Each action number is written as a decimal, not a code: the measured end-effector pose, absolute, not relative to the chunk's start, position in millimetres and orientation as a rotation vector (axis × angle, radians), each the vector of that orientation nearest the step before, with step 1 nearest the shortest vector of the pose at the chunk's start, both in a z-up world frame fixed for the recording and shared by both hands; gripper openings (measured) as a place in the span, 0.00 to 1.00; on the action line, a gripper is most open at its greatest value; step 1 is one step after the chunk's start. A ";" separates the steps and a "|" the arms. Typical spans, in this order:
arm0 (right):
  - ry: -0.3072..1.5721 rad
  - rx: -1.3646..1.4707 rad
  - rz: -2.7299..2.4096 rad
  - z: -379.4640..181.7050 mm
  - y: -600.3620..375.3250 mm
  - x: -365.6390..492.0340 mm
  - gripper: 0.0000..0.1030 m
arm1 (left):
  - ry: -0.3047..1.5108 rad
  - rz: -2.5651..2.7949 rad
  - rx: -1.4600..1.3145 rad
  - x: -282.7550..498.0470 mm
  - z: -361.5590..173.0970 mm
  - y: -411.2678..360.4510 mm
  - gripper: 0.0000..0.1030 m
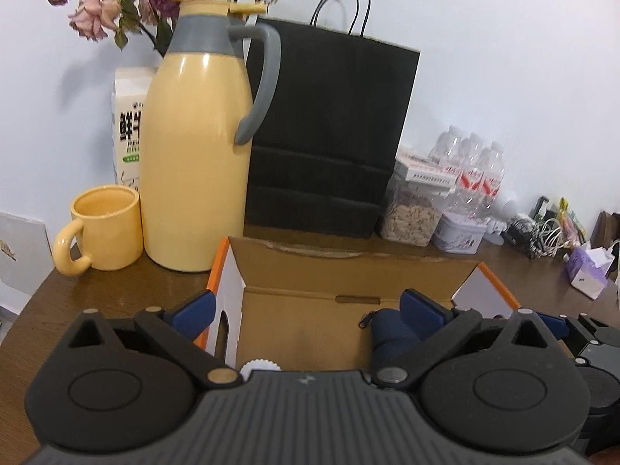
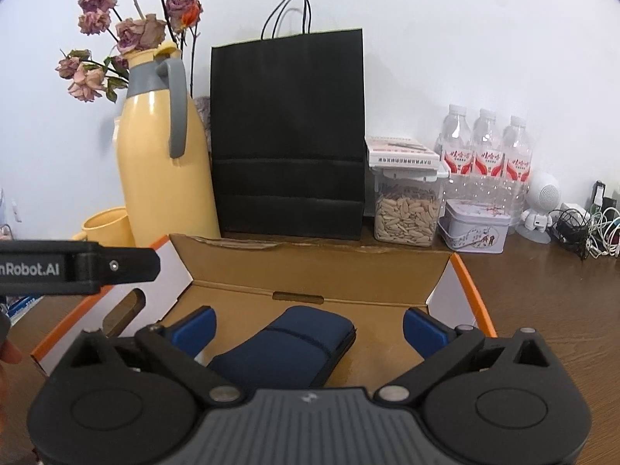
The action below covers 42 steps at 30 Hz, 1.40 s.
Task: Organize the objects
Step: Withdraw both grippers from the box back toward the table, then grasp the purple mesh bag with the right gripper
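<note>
An open cardboard box (image 2: 321,271) with orange edges sits on the brown table, its flaps spread. A dark blue zip pouch (image 2: 286,348) lies flat on the box floor; in the left wrist view the pouch (image 1: 387,329) shows at the box's right side. A white ribbed cap (image 1: 259,366) peeks up just in front of my left gripper's body. My left gripper (image 1: 308,310) stands open over the box (image 1: 294,298), nothing between its blue pads. My right gripper (image 2: 310,327) is open too, its pads apart on either side of the pouch without touching it.
Behind the box stand a yellow thermos jug (image 1: 197,155), a yellow mug (image 1: 104,228), a milk carton (image 1: 130,128), a black paper bag (image 2: 288,135), a seed jar (image 2: 407,209), a tin (image 2: 474,226), water bottles (image 2: 486,147) and tangled cables (image 2: 589,228).
</note>
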State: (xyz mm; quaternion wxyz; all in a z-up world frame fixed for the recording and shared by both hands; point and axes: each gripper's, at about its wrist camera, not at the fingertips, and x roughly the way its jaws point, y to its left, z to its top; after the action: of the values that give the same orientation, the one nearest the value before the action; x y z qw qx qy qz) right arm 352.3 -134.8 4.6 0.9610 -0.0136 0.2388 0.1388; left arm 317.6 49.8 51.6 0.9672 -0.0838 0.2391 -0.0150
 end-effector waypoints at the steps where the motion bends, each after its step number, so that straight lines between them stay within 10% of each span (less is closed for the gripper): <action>1: 0.477 -0.029 0.283 7.1 -135.4 349.7 1.00 | 0.474 -0.030 -0.168 315.0 54.6 49.4 1.00; 42: 0.498 -0.090 0.325 -21.5 -224.0 132.3 1.00 | 0.459 0.002 -0.153 89.1 37.5 60.3 1.00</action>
State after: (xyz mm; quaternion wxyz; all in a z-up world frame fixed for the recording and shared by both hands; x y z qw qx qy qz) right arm 132.3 -224.0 -21.5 0.9551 -0.0441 0.2455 0.1601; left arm 89.1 60.3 37.5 0.9709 -0.0756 0.2274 0.0010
